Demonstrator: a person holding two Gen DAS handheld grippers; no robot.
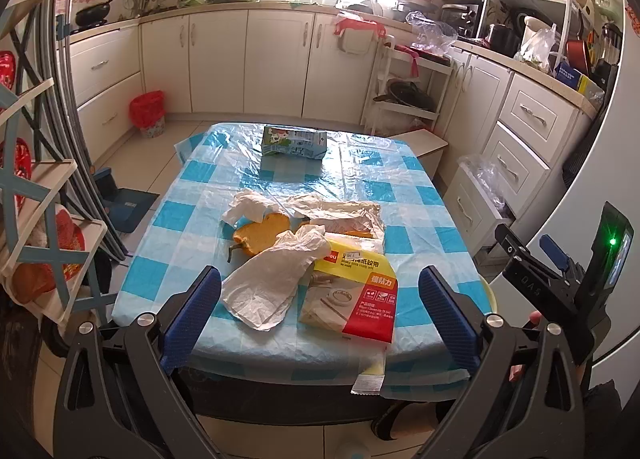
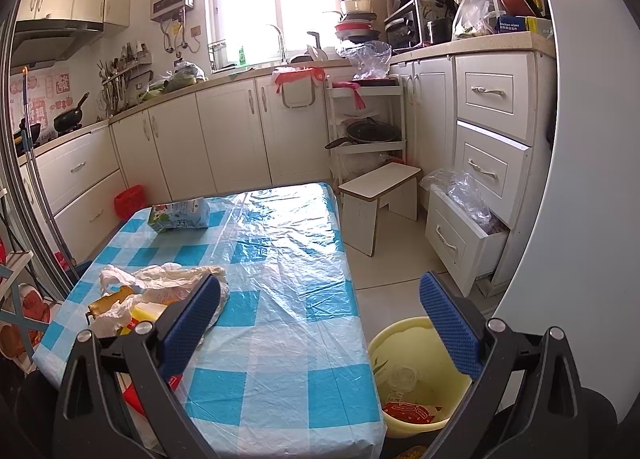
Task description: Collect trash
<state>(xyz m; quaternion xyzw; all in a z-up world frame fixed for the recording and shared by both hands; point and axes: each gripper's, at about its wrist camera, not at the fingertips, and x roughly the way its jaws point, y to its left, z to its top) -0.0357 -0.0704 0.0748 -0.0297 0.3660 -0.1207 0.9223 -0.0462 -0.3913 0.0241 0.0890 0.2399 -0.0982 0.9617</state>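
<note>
Trash lies on the blue-checked table point(image 1: 416, 195): a white crumpled bag point(image 1: 268, 283), a yellow and red packet point(image 1: 356, 295), an orange peel point(image 1: 264, 237), a clear wrapper point(image 1: 340, 215) and a green milk carton point(image 1: 294, 142) at the far end. My left gripper point(image 1: 320, 315) is open and empty, just above the near edge, with the bag and packet between its jaws. My right gripper point(image 2: 320, 323) is open and empty over the table's right edge. A yellow bin point(image 2: 416, 375) on the floor holds some wrappers. The carton point(image 2: 180, 214) and the pile point(image 2: 156, 287) show left of it.
A white stool point(image 2: 380, 195) stands past the table's far right corner. An open drawer point(image 2: 464, 235) with a plastic bag juts out at the right. A red bin point(image 1: 148, 113) stands by the far cabinets. A shelf rack point(image 1: 36, 187) is at the left.
</note>
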